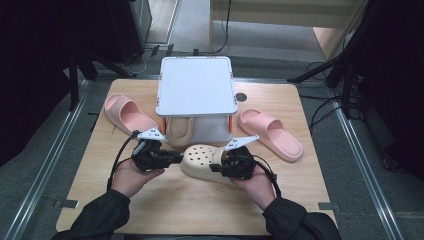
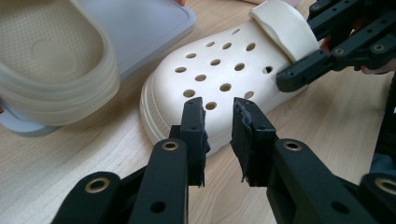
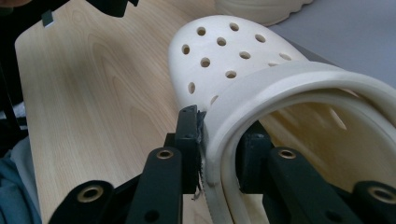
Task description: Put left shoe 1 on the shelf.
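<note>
We see the cream perforated foam clog lying on the wooden table, at 6 o'clock from the grey shelf. Our right gripper clamps its heel rim; our left gripper stands partly open, empty, at its toe.

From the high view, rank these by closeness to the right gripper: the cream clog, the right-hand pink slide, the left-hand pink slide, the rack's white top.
1. Cream clog: its heel rim sits in the right gripper.
2. Right-hand pink slide: just beyond, toward the table's right edge.
3. White rack top: behind the clog, centre back.
4. Left-hand pink slide: far left, past the left gripper.
</note>
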{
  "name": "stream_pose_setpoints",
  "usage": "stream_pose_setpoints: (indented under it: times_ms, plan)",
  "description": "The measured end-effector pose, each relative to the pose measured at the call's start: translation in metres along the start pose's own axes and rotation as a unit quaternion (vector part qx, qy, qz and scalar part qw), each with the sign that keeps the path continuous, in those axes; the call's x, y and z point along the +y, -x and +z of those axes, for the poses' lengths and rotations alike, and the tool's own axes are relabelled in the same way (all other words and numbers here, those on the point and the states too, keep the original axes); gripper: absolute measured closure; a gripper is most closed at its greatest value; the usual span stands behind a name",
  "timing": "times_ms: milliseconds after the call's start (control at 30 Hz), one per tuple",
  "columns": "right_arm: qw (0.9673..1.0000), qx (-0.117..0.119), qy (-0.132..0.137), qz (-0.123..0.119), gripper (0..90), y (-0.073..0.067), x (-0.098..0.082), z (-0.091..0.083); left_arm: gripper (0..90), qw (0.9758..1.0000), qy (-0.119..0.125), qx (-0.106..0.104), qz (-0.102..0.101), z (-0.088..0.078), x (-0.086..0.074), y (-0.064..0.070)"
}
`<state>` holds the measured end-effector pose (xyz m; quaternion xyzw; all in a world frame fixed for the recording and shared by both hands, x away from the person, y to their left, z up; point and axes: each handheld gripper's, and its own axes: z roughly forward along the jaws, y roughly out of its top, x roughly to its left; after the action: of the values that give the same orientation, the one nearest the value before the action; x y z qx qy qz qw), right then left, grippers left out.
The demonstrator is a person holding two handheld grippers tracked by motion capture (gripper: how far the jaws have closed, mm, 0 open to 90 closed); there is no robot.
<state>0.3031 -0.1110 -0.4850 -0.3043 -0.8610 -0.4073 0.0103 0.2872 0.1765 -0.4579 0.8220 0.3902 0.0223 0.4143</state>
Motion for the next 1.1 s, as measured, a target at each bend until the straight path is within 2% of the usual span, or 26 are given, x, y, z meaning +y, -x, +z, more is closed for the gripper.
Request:
stream_pose_setpoints:
  times_ms: [100, 167, 267, 333, 400, 533, 700, 767, 867, 933, 1033, 1100]
  plan:
    - [1.0000, 0.005, -0.001, -0.007, 70.9, 0.001, 0.000, -0.002, 71.7, 0.9999, 0.002, 0.001, -0.016, 0.000, -0.001, -0.002]
    - [1.0000, 0.006, 0.002, -0.007, 67.4, 0.001, 0.000, -0.007, 73.1, 0.9999, 0.000, 0.002, -0.016, 0.000, -0.001, -0.002]
    - [0.9998, 0.001, 0.008, -0.018, 65.4, 0.001, 0.000, -0.016, 74.5, 0.9999, -0.005, 0.003, -0.013, 0.001, 0.000, -0.003]
    - [0.9997, 0.007, 0.013, -0.022, 64.2, 0.001, -0.002, -0.023, 75.6, 0.9999, -0.003, 0.001, -0.015, 0.001, 0.000, -0.002]
    - [0.9994, 0.011, 0.021, -0.026, 66.6, 0.003, -0.004, -0.031, 78.5, 0.9998, -0.002, -0.003, -0.021, 0.001, 0.001, -0.002]
    - [0.9988, 0.011, 0.038, -0.029, 78.5, 0.010, -0.006, -0.043, 84.2, 1.0000, -0.003, 0.000, -0.008, 0.005, 0.001, 0.001]
    - [0.9982, -0.018, 0.051, -0.024, 90.0, 0.024, -0.003, -0.046, 86.7, 1.0000, -0.008, 0.003, 0.002, 0.015, -0.002, 0.008]
    - [0.9978, -0.031, 0.056, -0.015, 90.0, 0.032, 0.000, -0.046, 86.6, 0.9999, -0.010, 0.002, 0.002, 0.020, -0.005, 0.011]
    - [0.9964, -0.047, 0.070, -0.004, 90.0, 0.043, 0.003, -0.044, 87.0, 0.9997, -0.020, 0.003, 0.014, 0.028, -0.010, 0.019]
    - [0.9959, -0.055, 0.071, -0.002, 90.0, 0.049, 0.005, -0.041, 86.9, 0.9996, -0.024, 0.004, 0.015, 0.032, -0.012, 0.021]
    - [0.9963, -0.062, 0.061, -0.001, 90.0, 0.055, 0.006, -0.034, 86.8, 0.9997, -0.023, 0.002, 0.010, 0.035, -0.014, 0.020]
    - [0.9960, -0.062, 0.065, 0.001, 90.0, 0.058, 0.007, -0.032, 86.8, 0.9998, -0.021, -0.001, 0.004, 0.037, -0.016, 0.019]
